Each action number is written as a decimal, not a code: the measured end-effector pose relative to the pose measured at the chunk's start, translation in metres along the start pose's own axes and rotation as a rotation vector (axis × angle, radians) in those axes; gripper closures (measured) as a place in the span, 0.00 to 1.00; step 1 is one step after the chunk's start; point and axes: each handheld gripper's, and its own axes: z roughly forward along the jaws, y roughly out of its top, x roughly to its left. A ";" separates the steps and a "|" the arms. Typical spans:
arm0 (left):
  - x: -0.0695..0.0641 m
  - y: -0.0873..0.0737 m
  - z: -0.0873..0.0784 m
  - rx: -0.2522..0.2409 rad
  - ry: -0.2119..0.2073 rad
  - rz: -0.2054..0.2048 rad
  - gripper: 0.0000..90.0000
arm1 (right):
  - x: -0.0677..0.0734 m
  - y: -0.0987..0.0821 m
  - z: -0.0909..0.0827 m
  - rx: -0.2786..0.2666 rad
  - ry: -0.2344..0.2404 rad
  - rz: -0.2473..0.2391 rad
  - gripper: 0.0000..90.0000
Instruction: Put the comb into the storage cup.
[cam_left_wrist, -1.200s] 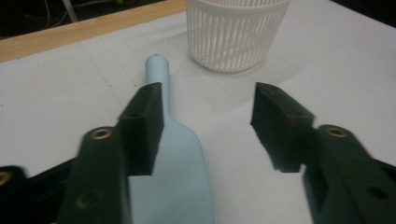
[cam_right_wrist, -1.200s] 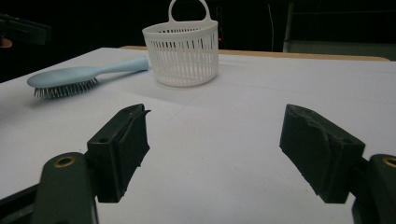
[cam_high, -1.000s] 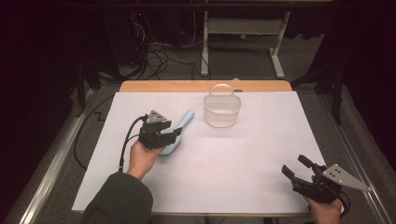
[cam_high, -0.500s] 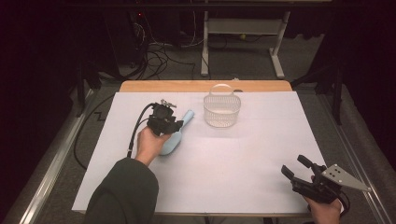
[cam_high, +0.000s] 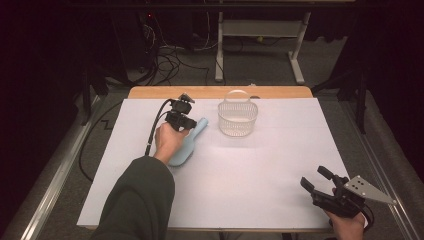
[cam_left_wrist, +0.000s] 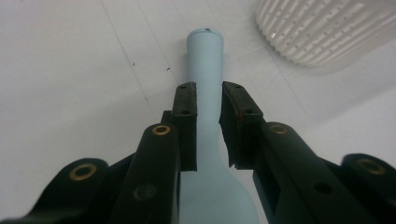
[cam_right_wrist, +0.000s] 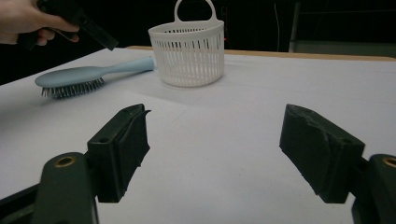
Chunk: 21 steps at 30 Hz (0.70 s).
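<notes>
From above, we have the left gripper over the handle of the light blue hairbrush, which lies bristles down on the white table just left of the white basket; the right gripper rests near the table's front right corner, well apart from both. Along the left gripper's own jaws, we see the brush handle running between the two pads; the jaws have just been closing around the narrow neck, and the pads now sit against its sides, pinching it. To do this well, we should keep the pads square on the neck rather than the flaring head, and squeeze firmly before lifting so the brush does not swivel. From the right gripper's view, its jaws stand spread wide with nothing between them, and we see the hairbrush and the basket beyond.
</notes>
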 end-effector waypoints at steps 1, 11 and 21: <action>0.003 0.001 0.003 0.005 -0.001 -0.016 0.90 | 0.000 0.000 0.000 0.000 0.001 -0.001 0.27; 0.002 0.021 0.011 0.029 0.030 -0.035 0.98 | 0.000 0.000 0.001 0.003 0.008 -0.001 0.27; -0.001 0.036 0.027 0.064 0.050 -0.069 0.98 | 0.001 0.000 0.001 0.003 0.020 -0.006 0.27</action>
